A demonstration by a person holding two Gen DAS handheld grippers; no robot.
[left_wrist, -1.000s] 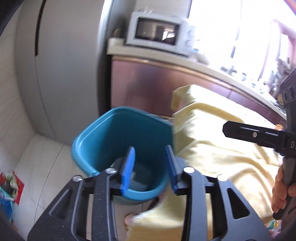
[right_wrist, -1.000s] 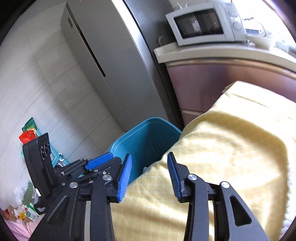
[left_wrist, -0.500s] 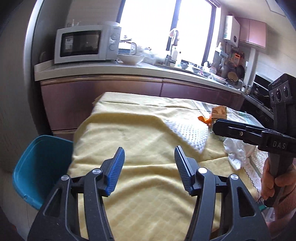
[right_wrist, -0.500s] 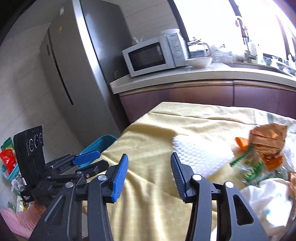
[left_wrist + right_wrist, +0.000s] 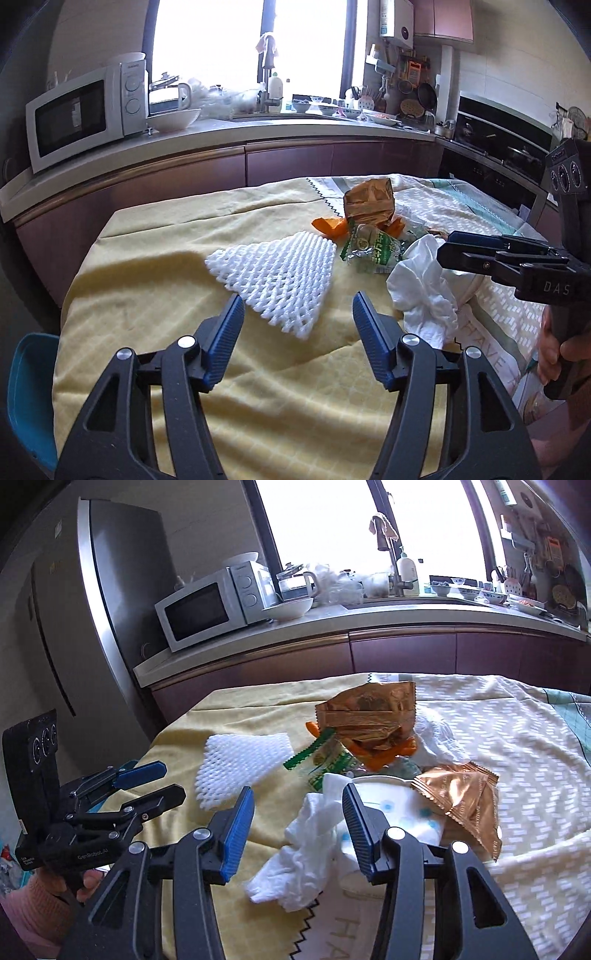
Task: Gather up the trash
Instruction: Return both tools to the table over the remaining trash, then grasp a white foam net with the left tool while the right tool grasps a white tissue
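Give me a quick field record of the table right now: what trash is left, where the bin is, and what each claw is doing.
surface: table under a yellow cloth
trash left: white foam net; crumpled white tissue; green-printed wrapper; two copper foil bags; orange scraps
bin: teal bin, at the table's left edge
left claw: opening, nothing between the pads, foam net just ahead
right claw: open, empty, above the tissue

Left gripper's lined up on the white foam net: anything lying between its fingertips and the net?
No. In the left wrist view only bare yellow tablecloth lies between the left gripper, jaws opening and empty, and the white foam net.
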